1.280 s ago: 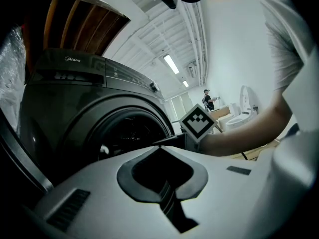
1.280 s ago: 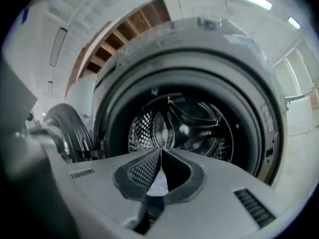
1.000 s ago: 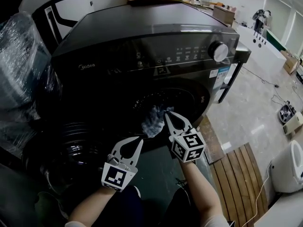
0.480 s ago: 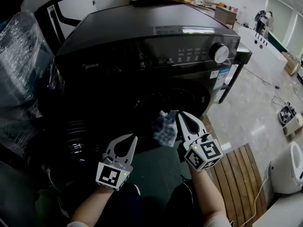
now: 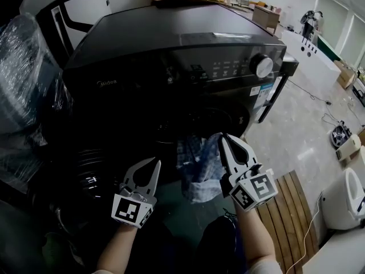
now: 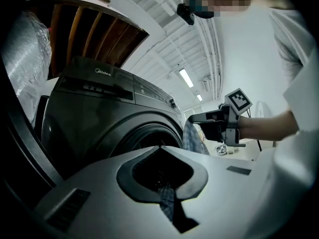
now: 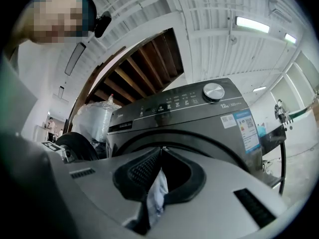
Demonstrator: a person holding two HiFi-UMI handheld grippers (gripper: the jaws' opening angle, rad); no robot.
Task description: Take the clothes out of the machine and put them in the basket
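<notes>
The dark front-loading washing machine (image 5: 171, 44) fills the head view, its drum mouth (image 5: 191, 116) dark. My right gripper (image 5: 222, 136) is in front of that mouth, shut on a blue checked garment (image 5: 199, 170) that hangs from its tips; the right gripper view shows the cloth (image 7: 155, 195) pinched between the jaws (image 7: 160, 149). My left gripper (image 5: 154, 162) is lower left, jaws together. In the left gripper view a strip of dark checked cloth (image 6: 167, 203) sits between them (image 6: 160, 148). Whether it belongs to the same garment (image 6: 193, 138) I cannot tell. No basket is in view.
The machine's round door (image 5: 85, 176) stands open at the lower left. A plastic-wrapped bulk (image 5: 23, 84) is at the left. A slatted wooden board (image 5: 285, 210) lies on the floor to the right, beside a white appliance (image 5: 345, 198). A black table (image 5: 288, 67) abuts the machine.
The right gripper has drawn back and to the right from the drum mouth, and more of the checked garment now hangs out. The left gripper has shifted slightly left and back.
</notes>
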